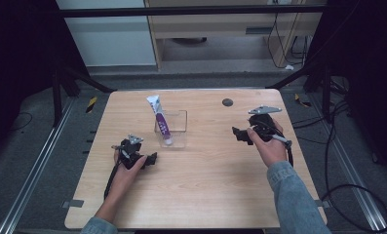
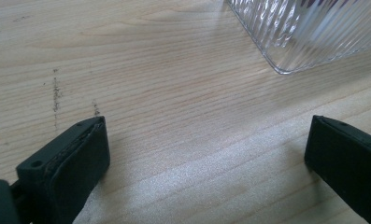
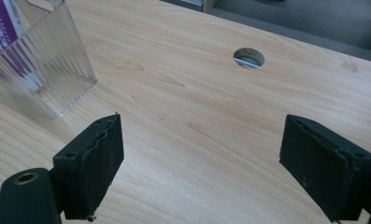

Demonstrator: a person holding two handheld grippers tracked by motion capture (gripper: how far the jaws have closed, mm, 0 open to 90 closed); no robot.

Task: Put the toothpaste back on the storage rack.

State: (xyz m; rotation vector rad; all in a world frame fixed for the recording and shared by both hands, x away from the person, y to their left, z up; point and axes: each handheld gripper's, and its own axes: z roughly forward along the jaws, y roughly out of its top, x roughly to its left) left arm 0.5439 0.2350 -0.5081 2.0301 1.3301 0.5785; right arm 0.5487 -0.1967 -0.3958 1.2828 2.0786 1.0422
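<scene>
With both the left gripper (image 1: pixel 152 159) and right gripper (image 1: pixel 238 134) wide and empty, a careless reach could topple the clear ribbed container (image 1: pixel 174 138) and its leaning tube (image 1: pixel 160 120).

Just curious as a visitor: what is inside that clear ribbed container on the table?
A white and purple tube leans inside the clear container, its flat end sticking above the rim. Its cap end is blurred by the ribbed wall.

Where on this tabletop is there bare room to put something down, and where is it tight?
Bare wood runs along the table near edge between the two forearms, and between the clear container and the right gripper. The far left corner is also free. It is tightest between the left gripper and the container, where the purple tube leans out. A cable hole sits far right.
</scene>
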